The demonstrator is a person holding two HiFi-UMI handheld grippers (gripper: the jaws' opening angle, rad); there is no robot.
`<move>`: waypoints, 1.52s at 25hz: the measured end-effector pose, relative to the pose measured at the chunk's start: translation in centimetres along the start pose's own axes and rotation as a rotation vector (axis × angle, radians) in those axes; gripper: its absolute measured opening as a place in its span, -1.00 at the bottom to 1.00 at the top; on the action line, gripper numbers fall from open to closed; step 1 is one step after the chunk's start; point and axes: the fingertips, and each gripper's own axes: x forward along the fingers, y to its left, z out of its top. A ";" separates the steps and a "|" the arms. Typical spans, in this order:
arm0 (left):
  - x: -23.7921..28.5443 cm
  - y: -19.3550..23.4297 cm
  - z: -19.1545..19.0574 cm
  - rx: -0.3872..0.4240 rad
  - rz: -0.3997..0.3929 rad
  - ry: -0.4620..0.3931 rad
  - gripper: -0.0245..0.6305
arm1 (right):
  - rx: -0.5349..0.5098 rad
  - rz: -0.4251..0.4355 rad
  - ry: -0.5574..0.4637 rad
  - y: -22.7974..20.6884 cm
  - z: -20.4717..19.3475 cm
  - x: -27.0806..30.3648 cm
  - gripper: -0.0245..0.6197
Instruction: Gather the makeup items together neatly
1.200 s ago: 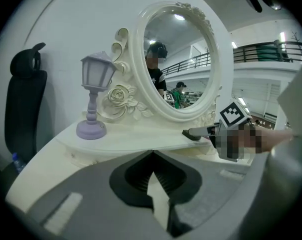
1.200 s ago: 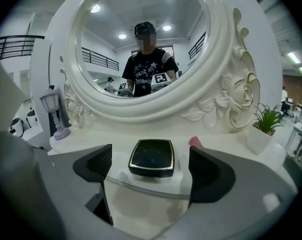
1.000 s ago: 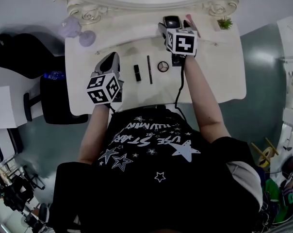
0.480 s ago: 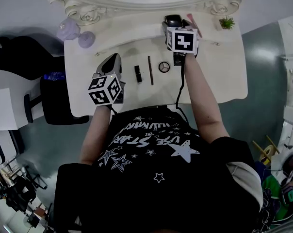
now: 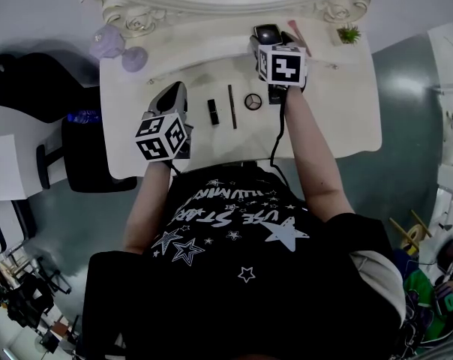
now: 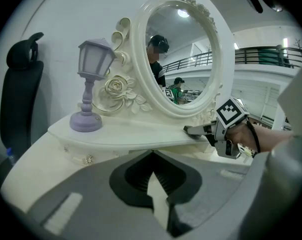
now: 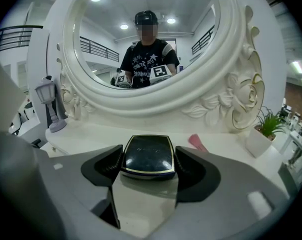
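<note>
the job looks only part done, i think. 3 small things lie near each other in the middle of the white dressing table (image 5: 339, 118): a short black lipstick tube (image 5: 213, 112), a long thin dark pencil (image 5: 231, 106) & a little round dark case (image 5: 253, 101). they are close but not touching, & not lined up neat yet. the right claw (image 7: 148, 159) pinches a dark shiny square case with a gold rim (image 7: 147, 153), one pad on each side. it is at the back by the mirror, well apart from those 3. can't tell if it sits on the back shelf or is lifted a bit. a pink stick (image 7: 197, 142) lies on that shelf, just beside it on the right. so what's left, i guess: bring the square case & prob the pink stick to the group, then tidy. the left claw (image 6: 152, 155) is pressed together w/ nothing in it, over the table's left part near the lipstick. the table top is smooth & pale w/ a raised shelf at the back. on it stand a big cream mirror with carved roses (image 7: 231, 59), a purple lantern lamp (image 6: 93, 84) at the left & a small green plant in a white pot (image 5: 348, 34) at the right. a black chair (image 5: 88, 156) stands left of the table on a grey-green floor (image 5: 414, 88).
</note>
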 end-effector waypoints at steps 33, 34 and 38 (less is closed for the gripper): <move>-3.5 -5.6 -5.4 0.004 0.018 0.028 -0.92 | 0.055 -0.022 -0.011 -2.0 -11.2 -8.3 0.18; -3.6 -5.7 -5.5 0.003 0.019 0.031 -0.92 | 0.060 -0.024 -0.003 -2.0 -11.7 -8.2 0.18; -4.0 -5.9 -6.0 0.004 0.024 0.038 -0.92 | 0.061 -0.031 0.025 -2.4 -13.4 -8.1 0.18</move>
